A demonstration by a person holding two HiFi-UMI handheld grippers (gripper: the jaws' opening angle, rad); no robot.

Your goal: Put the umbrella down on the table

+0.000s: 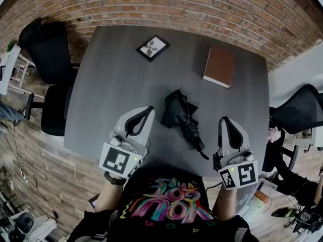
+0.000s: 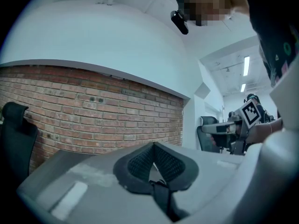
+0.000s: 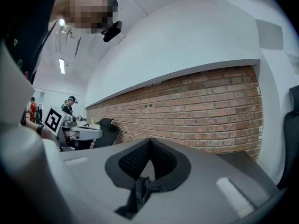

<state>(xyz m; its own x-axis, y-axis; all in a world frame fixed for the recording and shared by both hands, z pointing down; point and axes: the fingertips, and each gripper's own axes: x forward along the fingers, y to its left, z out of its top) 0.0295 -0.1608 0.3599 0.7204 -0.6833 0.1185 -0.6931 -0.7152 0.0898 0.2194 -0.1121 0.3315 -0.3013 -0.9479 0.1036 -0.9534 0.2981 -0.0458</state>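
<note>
A black folded umbrella (image 1: pixel 181 117) lies loosely bunched on the grey table (image 1: pixel 111 84), its handle pointing toward the near right. No gripper touches it. To its left, my left gripper (image 1: pixel 149 108) hovers by the near table edge, jaws shut and empty; the left gripper view shows its tips (image 2: pixel 153 144) meeting. On the other side of the umbrella's handle end, my right gripper (image 1: pixel 223 119) is also shut on nothing, its tips (image 3: pixel 149 140) closed in the right gripper view. Both gripper views look level over the table at the brick wall; the umbrella is out of their sight.
A black-framed picture (image 1: pixel 152 47) and a brown book (image 1: pixel 219 66) lie on the far half of the table. Black office chairs stand at the left (image 1: pixel 48 54) and right (image 1: pixel 300 110). A brick wall (image 1: pixel 202 4) runs behind the table.
</note>
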